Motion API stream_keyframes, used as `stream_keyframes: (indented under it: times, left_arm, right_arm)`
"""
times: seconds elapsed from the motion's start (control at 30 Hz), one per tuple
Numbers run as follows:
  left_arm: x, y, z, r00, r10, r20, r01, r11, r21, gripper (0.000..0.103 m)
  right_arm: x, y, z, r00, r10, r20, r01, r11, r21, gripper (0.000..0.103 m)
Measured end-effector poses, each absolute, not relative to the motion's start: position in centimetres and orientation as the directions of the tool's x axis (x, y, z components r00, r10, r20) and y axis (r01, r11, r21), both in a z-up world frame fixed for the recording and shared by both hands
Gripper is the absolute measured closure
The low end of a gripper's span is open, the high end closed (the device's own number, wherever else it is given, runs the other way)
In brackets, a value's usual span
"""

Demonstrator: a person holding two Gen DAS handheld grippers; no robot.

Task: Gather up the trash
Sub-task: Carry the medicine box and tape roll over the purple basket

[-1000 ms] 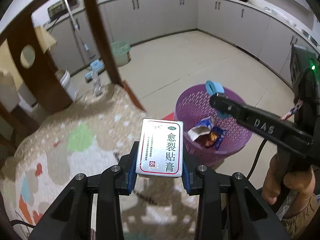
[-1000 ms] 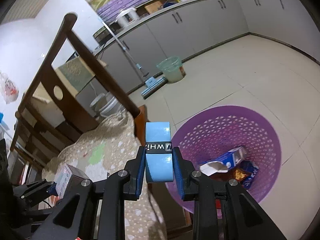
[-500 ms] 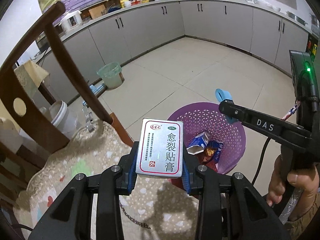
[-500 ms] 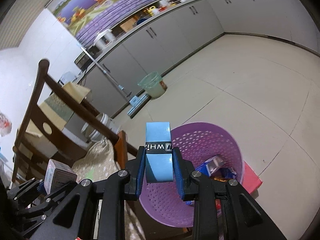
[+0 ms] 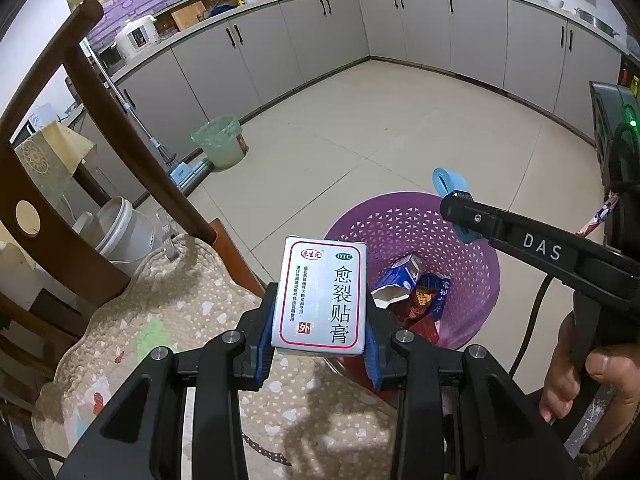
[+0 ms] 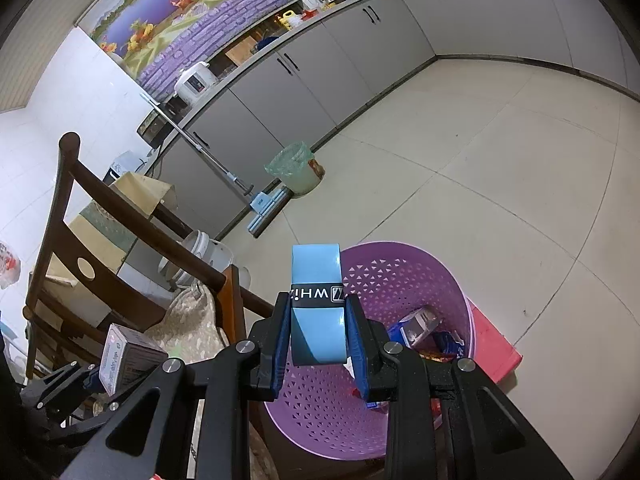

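Observation:
My left gripper (image 5: 320, 320) is shut on a silver medicine box (image 5: 322, 294) with red border and Chinese text, held above the chair cushion, just left of the purple basket (image 5: 476, 236). My right gripper (image 6: 318, 332) is shut on a light blue tape roll (image 6: 317, 320) with a black band, held over the near rim of the purple basket (image 6: 400, 264). The basket holds a blue carton (image 5: 400, 276) and snack wrappers (image 5: 428, 300). In the left wrist view the right gripper (image 5: 456, 208) shows over the basket with the blue roll (image 5: 448, 180). The left gripper and its box (image 6: 120, 360) show at the right wrist view's lower left.
A wooden chair (image 5: 92, 128) with a patterned cushion (image 5: 168, 320) stands left of the basket. A red stool (image 6: 494, 352) is under the basket. A green-lined bin (image 5: 220, 140), a mop (image 5: 184, 168) and a white bucket (image 5: 120, 228) stand by grey cabinets (image 5: 400, 28).
Both grippers have risen and tilted up with their loads, so the basket sits lower in view. The right gripper stays over the basket; both grips are unchanged.

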State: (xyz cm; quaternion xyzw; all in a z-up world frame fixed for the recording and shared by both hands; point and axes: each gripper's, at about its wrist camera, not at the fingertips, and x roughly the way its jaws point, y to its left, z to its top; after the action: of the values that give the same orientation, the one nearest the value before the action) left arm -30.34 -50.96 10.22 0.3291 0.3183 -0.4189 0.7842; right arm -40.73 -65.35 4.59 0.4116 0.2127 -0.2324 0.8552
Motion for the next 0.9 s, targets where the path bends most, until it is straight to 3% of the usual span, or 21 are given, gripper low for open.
stream_keyframes:
  times: [0.9]
  left_arm:
    - [-28.6, -52.7, 7.9, 0.427, -0.41, -0.806, 0.867, 0.441, 0.234, 0.068]
  right_arm:
    - [-39.2, -65.8, 2.7, 0.766, -0.208, -0.608, 0.61, 0.532, 0.587, 0.075]
